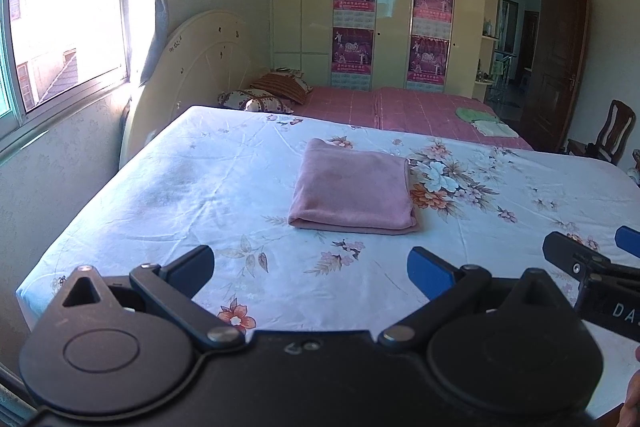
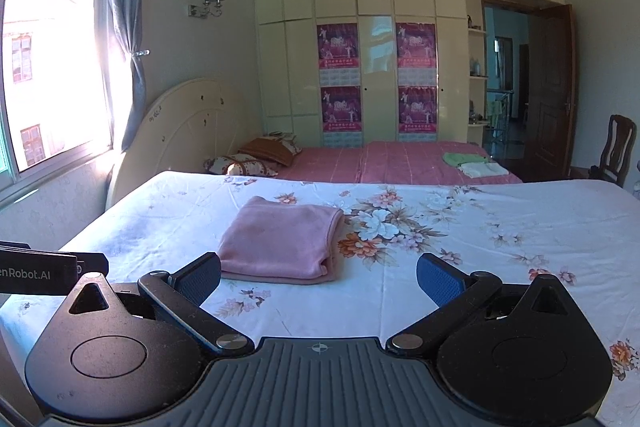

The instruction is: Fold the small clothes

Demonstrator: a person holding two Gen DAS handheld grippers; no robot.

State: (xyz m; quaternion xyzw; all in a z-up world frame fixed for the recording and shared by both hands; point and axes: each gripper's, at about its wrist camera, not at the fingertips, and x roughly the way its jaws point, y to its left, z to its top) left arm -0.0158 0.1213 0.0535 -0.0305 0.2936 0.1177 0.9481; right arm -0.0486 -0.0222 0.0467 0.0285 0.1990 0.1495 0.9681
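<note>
Above the near edge of the bed, the left gripper [image 1: 310, 267] has its jaws spread wide and empty, and the right gripper [image 2: 318, 277] is likewise spread and holds nothing. Just beyond both lies a pink cloth [image 1: 354, 187], folded into a neat rectangle, flat on the flowered sheet [image 1: 180, 179]. Farther back are pillows [image 2: 256, 157] and a pink bedspread [image 2: 400, 161] bearing green and white folded cloths [image 2: 474, 163].
</note>
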